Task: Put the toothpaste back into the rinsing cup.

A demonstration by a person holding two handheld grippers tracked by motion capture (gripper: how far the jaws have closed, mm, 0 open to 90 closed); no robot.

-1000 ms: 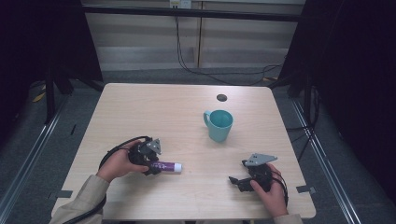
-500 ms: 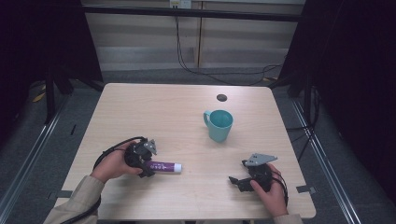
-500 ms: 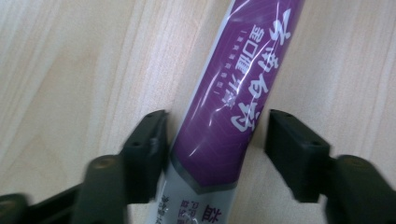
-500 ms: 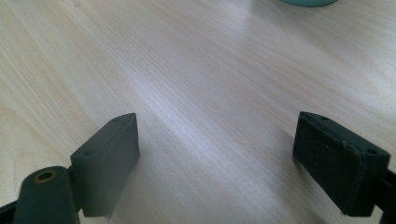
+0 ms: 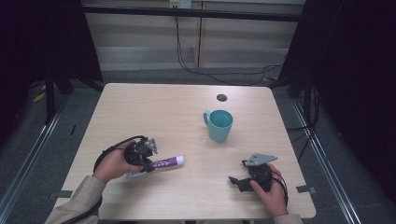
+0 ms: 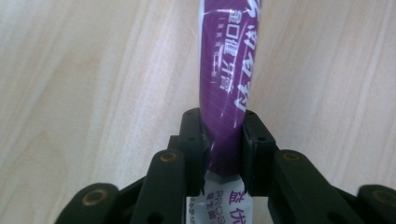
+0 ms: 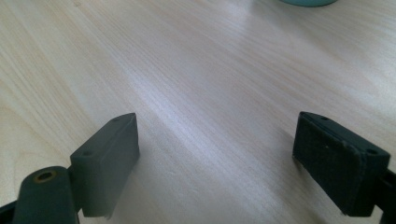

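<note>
A purple and white tube (image 5: 163,164) lies on the wooden table (image 5: 154,112) at the front left, its white cap pointing right. My left gripper (image 5: 145,164) is shut on the tube's rear part. The left gripper view has both black jaws pressed against the purple tube (image 6: 224,93), my left gripper (image 6: 223,135) pinching it near its white crimped end. My right gripper (image 5: 235,181) rests low at the front right, held by a hand. In the right gripper view my right gripper (image 7: 215,161) is open wide over bare wood, nothing between its jaws.
A teal mug (image 5: 218,124) stands upright right of centre, handle to the left; its base edge (image 7: 308,2) shows at the top of the right gripper view. A small dark round hole (image 5: 221,97) sits behind it. Cables trail from both grippers.
The left gripper and the tube have shifted slightly toward the front left. The right gripper has stayed put.
</note>
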